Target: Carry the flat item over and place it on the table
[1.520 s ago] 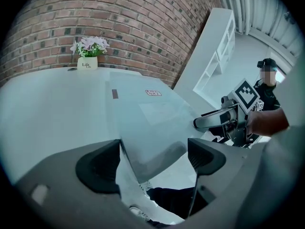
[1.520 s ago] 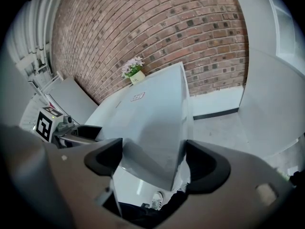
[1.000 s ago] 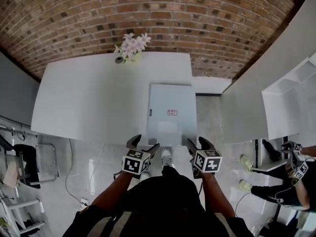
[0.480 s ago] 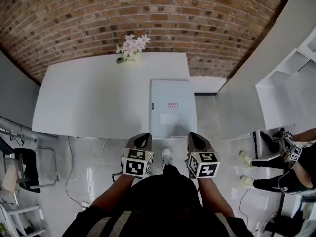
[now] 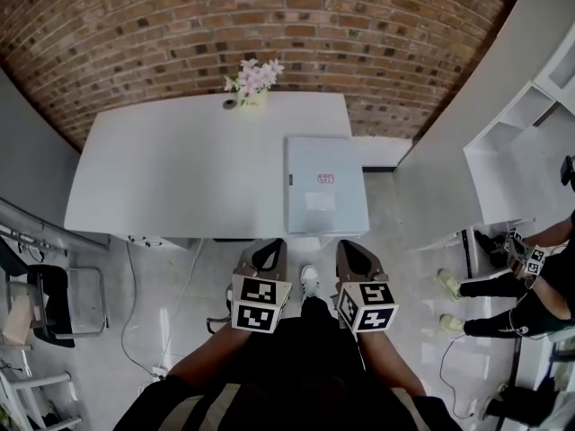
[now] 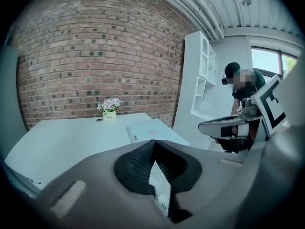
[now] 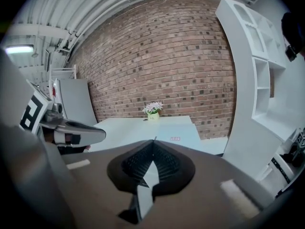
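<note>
**Flat item down on the table, both grippers clear**

The white table (image 5: 162, 178) carries the flat grey panel (image 5: 325, 185), which lies at its near right corner. Whether the panel's edge overhangs the table I cannot tell. The placing looks done. What remains is to back off without brushing the panel, and to nudge it inward if it sits proud.

The left gripper (image 5: 268, 251) and right gripper (image 5: 352, 251) are both clenched on nothing, near the person's body. The right one's jaws have just been closing.

A white shelf unit (image 5: 530, 142) and another person (image 5: 526, 308) stand to the right. A small flower vase (image 5: 252, 83) sits at the table's far edge, well apart from the panel. Nothing obstructs.
</note>
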